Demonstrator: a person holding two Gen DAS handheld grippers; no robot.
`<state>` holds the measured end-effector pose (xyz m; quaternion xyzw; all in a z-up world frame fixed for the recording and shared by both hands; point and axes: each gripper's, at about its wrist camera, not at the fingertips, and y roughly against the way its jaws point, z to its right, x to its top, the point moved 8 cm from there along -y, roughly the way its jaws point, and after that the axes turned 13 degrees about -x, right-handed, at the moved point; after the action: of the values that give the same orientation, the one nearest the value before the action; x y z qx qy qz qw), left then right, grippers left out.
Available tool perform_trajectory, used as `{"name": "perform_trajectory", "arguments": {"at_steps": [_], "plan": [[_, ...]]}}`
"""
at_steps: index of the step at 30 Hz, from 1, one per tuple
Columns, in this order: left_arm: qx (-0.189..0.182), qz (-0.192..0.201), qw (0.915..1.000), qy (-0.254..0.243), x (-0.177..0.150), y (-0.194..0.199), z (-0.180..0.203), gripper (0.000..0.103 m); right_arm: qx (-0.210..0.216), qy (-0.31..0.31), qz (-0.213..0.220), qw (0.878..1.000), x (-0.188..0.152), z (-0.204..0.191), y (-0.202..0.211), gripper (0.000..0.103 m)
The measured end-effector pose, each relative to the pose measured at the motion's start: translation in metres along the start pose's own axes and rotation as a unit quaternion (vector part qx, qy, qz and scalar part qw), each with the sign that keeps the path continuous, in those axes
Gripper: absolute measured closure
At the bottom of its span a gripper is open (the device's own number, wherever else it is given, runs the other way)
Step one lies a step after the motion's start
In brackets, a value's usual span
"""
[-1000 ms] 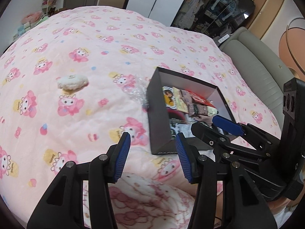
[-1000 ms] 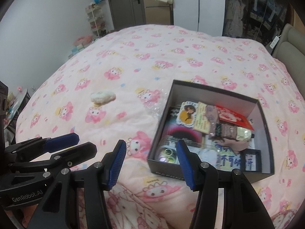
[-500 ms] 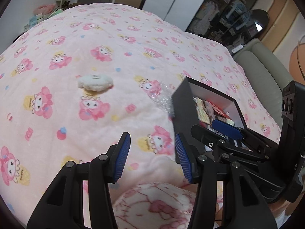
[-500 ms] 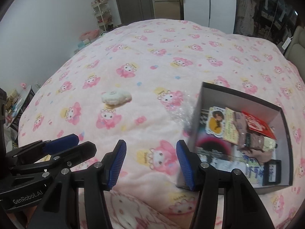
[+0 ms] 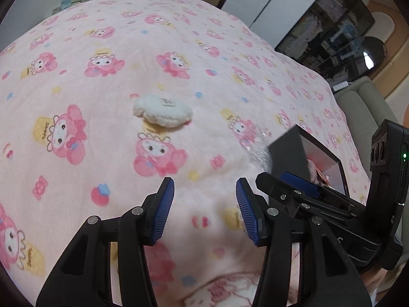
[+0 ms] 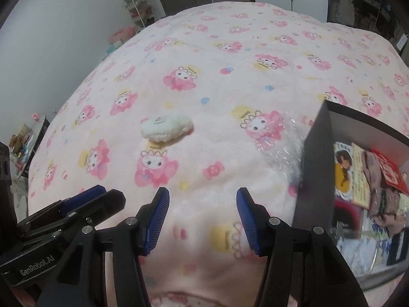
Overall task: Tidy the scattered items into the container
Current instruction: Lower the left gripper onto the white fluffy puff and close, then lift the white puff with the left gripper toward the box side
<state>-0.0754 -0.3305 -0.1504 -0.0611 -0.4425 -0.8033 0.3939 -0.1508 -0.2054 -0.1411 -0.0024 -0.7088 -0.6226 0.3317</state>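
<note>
While both grippers (image 5: 204, 209) (image 6: 203, 220) hover empty, jaws wide, the plush (image 5: 162, 112) lies on the blanket (image 5: 76, 38); only the right view shows the box (image 6: 317, 158) contents.

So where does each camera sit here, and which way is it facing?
Left wrist: sits on the left tongs, angled down at the pink blanket; own open tongs fill the bottom, right tongs at right.
Right wrist: sits on the right tongs, angled down the same way; own open tongs at bottom, left tongs at lower left.
Shared: white fluffy item, crinkly clear wrapper, dark box at right.
</note>
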Motion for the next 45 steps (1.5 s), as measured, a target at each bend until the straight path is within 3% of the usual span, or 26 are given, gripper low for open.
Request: {"name": "perform_trajectory", "arguments": {"at_steps": [5,7,9,15,20,21,24,26,36,45], "plan": [[0.002,0.018,0.9983,0.056,0.041,-0.023,-0.047,0.051,-0.006,0.013,-0.010,1.000,0.032,-0.014,-0.037,0.052],[-0.005,0.020,0.9966,0.079,0.058,-0.038,-0.067,0.042,-0.009,0.018,-0.014,1.000,0.042,-0.020,-0.052,0.052],[-0.023,0.016,0.9935,0.111,0.071,-0.056,-0.087,0.042,-0.010,0.027,-0.019,0.999,0.053,-0.028,-0.069,0.052],[-0.047,0.005,0.9815,0.185,0.077,-0.093,-0.125,0.042,-0.002,0.041,-0.026,0.999,0.065,-0.042,-0.105,0.052],[-0.071,0.011,0.9778,0.197,0.078,-0.111,-0.124,0.042,0.010,0.044,-0.041,0.998,0.067,-0.050,-0.127,0.048],[-0.074,0.011,0.9775,0.197,0.078,-0.114,-0.123,0.050,0.013,0.042,-0.045,0.998,0.067,-0.051,-0.130,0.048],[-0.096,0.001,0.9758,0.197,0.073,-0.114,-0.113,0.070,0.068,0.019,-0.060,0.996,0.069,-0.059,-0.132,0.048],[-0.088,0.010,0.9796,0.181,0.072,-0.104,-0.104,0.072,0.105,0.009,-0.073,0.992,0.067,-0.064,-0.125,0.048],[-0.111,0.033,0.9886,0.097,0.039,-0.022,-0.011,0.073,0.101,0.031,-0.014,0.994,0.035,-0.043,-0.020,0.048],[-0.132,0.007,0.9910,0.020,-0.033,0.018,0.090,0.073,0.084,0.009,0.028,0.996,-0.034,0.019,0.076,0.048]]}}
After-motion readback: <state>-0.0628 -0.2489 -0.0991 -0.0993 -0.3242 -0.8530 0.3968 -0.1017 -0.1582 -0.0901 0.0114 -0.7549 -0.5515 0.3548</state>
